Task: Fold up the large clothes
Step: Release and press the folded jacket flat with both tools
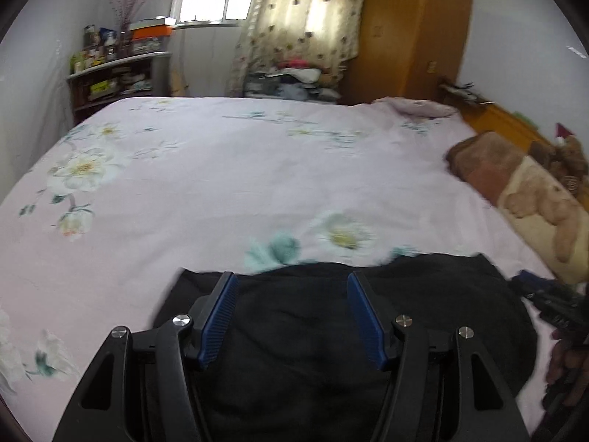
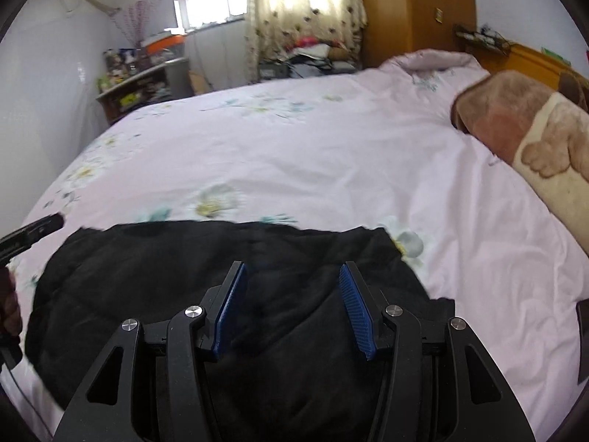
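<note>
Black garment (image 1: 313,331): lay bunched on the near edge of the bed, its far hem uneven, spread across the floral sheet directly under both grippers; also seen in the right wrist view (image 2: 221,287).
Left gripper (image 1: 291,283): blue-padded fingers stood wide apart above the garment, nothing between them; whether the tips touched the cloth could not be told.
Right gripper (image 2: 291,274): fingers likewise spread apart over the garment's right half, gripping nothing.
Gripper positions: each showed at the edge of the other's view, the right one at the garment's right side (image 1: 552,298), the left one at its left side (image 2: 33,232).
Bed sheet (image 1: 221,184): pale pink with white and teal flowers, covered the whole bed.
Brown and cream blanket (image 1: 515,191): rolled along the right side of the bed, well apart from the garment.
Wardrobe (image 1: 412,29): orange-brown wood, stood beyond the far corner of the bed.
Curtain (image 1: 305,25): patterned, light behind it, left of the wardrobe.
Shelf (image 1: 117,70): cluttered, in the far left corner beside the window (image 1: 213,2).
</note>
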